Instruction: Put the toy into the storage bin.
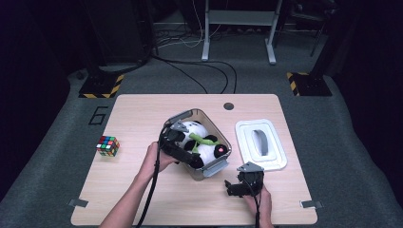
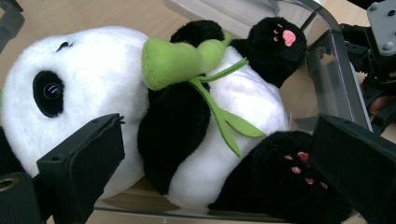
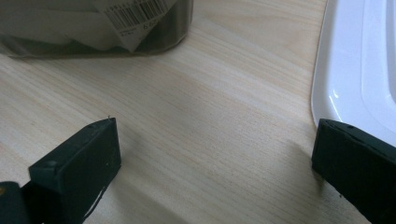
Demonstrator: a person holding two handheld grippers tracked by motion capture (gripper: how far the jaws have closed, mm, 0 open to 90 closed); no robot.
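A: Left hand-held gripper [image 2: 215, 158]?
B: Jaws spread wide over the panda [image 2: 196, 116], not yet clamped. Panda lies in the clear bin [image 1: 223, 164] mid-desk.
A: Right hand-held gripper [image 1: 243, 183]?
B: Released, empty, low over the desk [image 3: 201, 116] beside the white lid [image 1: 280, 156].
A: Progress?
B: Early, I'd say; panda not grasped, bin uncovered.
A: Text?
B: Barcode label [image 3: 135, 16] on bin, digits unreadable. A "6" [image 1: 98, 115] on the desk. Cube [image 1: 108, 146] untouched.

Light wooden desk [image 1: 142, 190]. Clear bin [image 1: 219, 134] at centre; white lid [image 1: 275, 156] toward right edge; colour cube [image 1: 108, 146] near left edge.
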